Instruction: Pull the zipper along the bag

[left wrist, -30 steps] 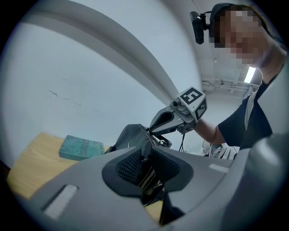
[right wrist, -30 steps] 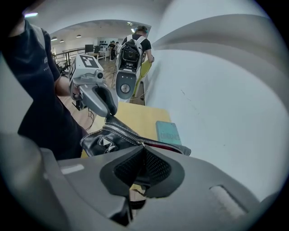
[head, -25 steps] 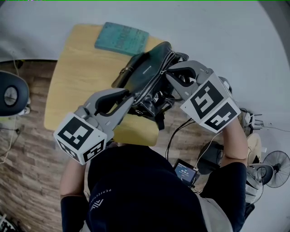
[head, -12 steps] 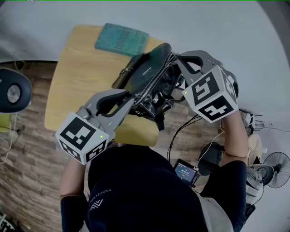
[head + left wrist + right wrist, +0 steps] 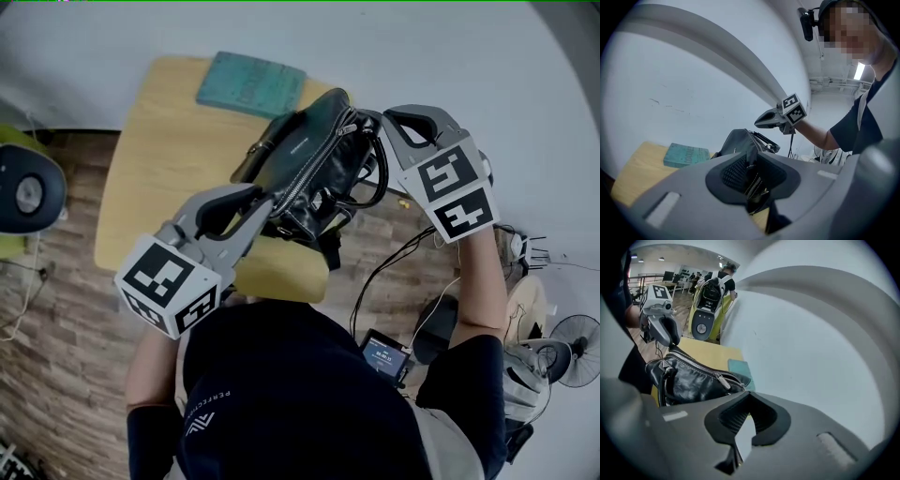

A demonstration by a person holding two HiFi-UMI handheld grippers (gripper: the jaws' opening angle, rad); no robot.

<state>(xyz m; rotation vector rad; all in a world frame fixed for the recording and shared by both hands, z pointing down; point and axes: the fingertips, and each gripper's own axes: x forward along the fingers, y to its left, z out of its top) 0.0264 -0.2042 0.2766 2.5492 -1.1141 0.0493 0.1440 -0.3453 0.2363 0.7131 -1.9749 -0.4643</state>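
Observation:
A black leather bag point(image 5: 305, 164) lies on the yellow table point(image 5: 155, 159), its silver zipper point(image 5: 314, 169) running along the top. My left gripper point(image 5: 265, 208) is shut on the bag's near end; in the left gripper view, bag fabric and zipper teeth sit pinched between its pads point(image 5: 751, 180). My right gripper point(image 5: 380, 122) hangs just beyond the bag's far right end, apart from it. In the right gripper view its jaws point(image 5: 740, 437) stand open with only the wall showing through the gap. The zipper pull point(image 5: 723, 380) lies loose on the bag point(image 5: 689, 378).
A teal book point(image 5: 251, 82) rests at the table's far edge behind the bag. The bag's strap point(image 5: 373, 183) loops over the table's right edge. Cables, a small screen point(image 5: 380, 356) and a fan point(image 5: 572, 347) lie on the floor to the right. A white wall runs close behind.
My right gripper has let go of the zipper pull, opened, and drawn back to the right, away from the bag. My left gripper keeps its hold and has not moved.

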